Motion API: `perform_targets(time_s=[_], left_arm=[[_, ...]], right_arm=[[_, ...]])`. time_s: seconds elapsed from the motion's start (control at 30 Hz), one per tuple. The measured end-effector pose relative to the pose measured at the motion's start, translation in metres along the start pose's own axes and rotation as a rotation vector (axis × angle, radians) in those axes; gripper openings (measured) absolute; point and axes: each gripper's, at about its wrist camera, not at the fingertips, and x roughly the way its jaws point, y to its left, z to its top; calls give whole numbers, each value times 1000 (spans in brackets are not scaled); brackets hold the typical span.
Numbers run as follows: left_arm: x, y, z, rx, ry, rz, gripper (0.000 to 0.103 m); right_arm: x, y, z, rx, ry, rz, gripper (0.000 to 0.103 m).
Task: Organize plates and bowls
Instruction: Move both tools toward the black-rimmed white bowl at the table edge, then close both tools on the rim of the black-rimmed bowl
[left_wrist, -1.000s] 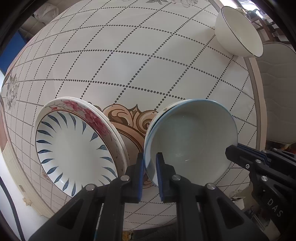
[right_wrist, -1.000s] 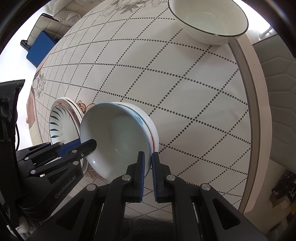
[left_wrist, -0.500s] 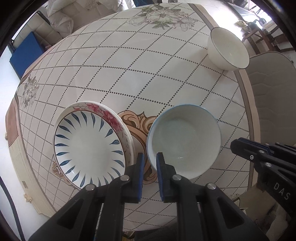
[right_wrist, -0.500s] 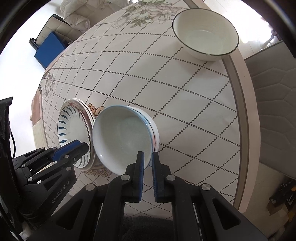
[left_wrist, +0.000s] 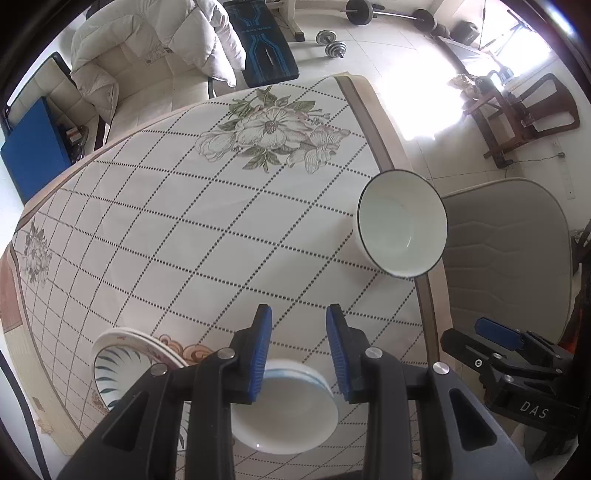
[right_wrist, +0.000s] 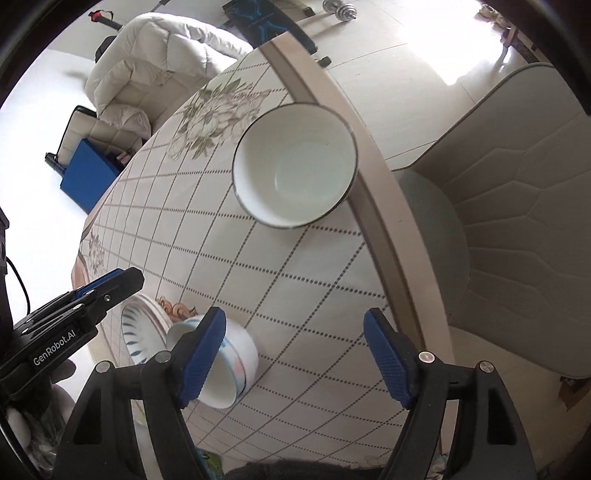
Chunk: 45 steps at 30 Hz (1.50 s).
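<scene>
Bowls sit at two spots on the table (left_wrist: 207, 236), which is covered by a cloth printed with dotted diamonds and a flower spray. In the left wrist view, a stack of two nested bowls (left_wrist: 291, 413) with a blue-lined rim stands at the lower centre of the frame, close behind the fingers, and just to its left lies a stack of plates (left_wrist: 118, 369), the top one painted with dark blue leaf strokes, the one under it edged in pink. A single white bowl with a thin dark rim (left_wrist: 402, 225) stands alone at the right of the frame, close to the table's edge and well apart from the stacks; a grey padded chair (left_wrist: 506, 251) is beside it. The left gripper (left_wrist: 298, 352) points down at the cloth with its blue pads parted a little and opening, nothing pressed between them. In the right wrist view the right gripper (right_wrist: 293, 356) stands wide, also opening and empty; the nested bowls (right_wrist: 229, 369) show just behind its left finger (right_wrist: 203, 350), the plates (right_wrist: 142, 332) to their left, and the dark-rimmed bowl (right_wrist: 295, 166) in the upper middle.
</scene>
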Motion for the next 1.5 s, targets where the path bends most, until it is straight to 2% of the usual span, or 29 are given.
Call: perform_targets(time_s=[0.13,0.3,0.47,0.6,0.9,1.0,1.1,1.17,1.27,1.33,1.5], left_arm=[[13,-15,31,16,8,9,28],[35,-31,56,34,33,13,28],[59,-40,73,49,78,9,28],[75,-45,85,60,109,9,28],[102,-55,96,125,161,9,28],[107,-55,96,123,176,-17,28],[108,-56,97,124,174,-34,28],[108,-56,97,128,173,-46,28],[107,-59,98,141,168,-50,27],[110,-63,100,145,171,-58,24],[113,-62,99,152,175,-60,14]], right_arm=[[-9,-18,32,7,-76,7,80],[-6,-31,69,-8,-114,-13,80],[9,-40,96,-4,-100,-61,79],[25,-44,109,0,-55,-52,79],[55,-47,116,-1,15,-52,79],[62,-47,117,8,23,-44,79],[65,-44,119,14,19,-31,70],[67,-42,119,15,27,-19,55],[68,-39,121,14,33,-17,44],[72,-35,122,12,39,-22,36],[79,-29,123,11,53,-44,23]])
